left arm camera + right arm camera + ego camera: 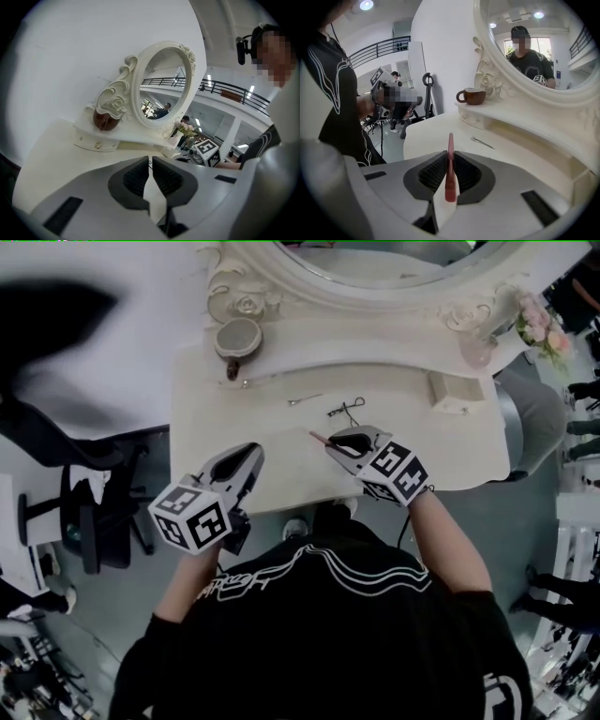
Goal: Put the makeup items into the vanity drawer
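Observation:
My right gripper (334, 444) (450, 158) is shut on a slim reddish makeup pencil (450, 144) (319, 438), held just above the white vanity top (281, 474); the pencil's tip sticks out past the jaws to the left. My left gripper (253, 456) (151, 162) hovers over the front left of the tabletop, shut with nothing in it. A silver tweezer-like tool (305, 399) (482, 142) and an eyelash curler (347, 410) lie on the top beyond. A small drawer with a round knob (98, 145) (476, 121) sits closed under the raised shelf.
An oval mirror (161, 86) in a carved frame stands at the back. A brown cup (238, 339) (472, 96) rests on the shelf at the left, a small cream box (451, 390) on the right, and pink flowers (541, 322) at the far right. A black office chair (89, 507) stands left of the table.

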The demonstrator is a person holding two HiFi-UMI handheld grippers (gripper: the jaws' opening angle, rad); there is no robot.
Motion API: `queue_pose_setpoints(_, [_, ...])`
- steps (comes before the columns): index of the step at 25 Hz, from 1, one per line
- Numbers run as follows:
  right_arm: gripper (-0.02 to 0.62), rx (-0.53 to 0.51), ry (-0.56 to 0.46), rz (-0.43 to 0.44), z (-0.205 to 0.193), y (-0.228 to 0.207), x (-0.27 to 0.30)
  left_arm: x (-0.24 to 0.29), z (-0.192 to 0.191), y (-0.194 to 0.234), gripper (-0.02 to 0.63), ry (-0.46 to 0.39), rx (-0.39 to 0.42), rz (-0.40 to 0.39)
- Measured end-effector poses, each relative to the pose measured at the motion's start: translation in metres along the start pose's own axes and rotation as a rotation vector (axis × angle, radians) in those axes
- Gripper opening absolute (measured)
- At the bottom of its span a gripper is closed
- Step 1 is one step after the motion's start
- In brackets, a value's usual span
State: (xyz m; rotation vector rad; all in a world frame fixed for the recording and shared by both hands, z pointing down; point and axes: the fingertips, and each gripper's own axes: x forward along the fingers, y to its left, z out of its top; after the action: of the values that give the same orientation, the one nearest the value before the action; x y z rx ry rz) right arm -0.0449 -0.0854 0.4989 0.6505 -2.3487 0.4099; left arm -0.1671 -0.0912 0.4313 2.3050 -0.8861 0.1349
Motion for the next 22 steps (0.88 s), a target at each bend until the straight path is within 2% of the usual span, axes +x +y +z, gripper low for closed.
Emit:
queue_pose_setpoints(10, [0.064, 0.063, -0.001, -0.129, -0.036, -0.060, -0.073, 0.060, 0.005, -0.043, 0.043, 0.050, 0.029, -0.077])
queue_pose_setpoints(22, [0.064, 0.086, 0.011, -0.259, -0.074, -0.156, -0.177, 0.132, 0.014, -0.085, 0.043, 0.082, 0.045, -0.110])
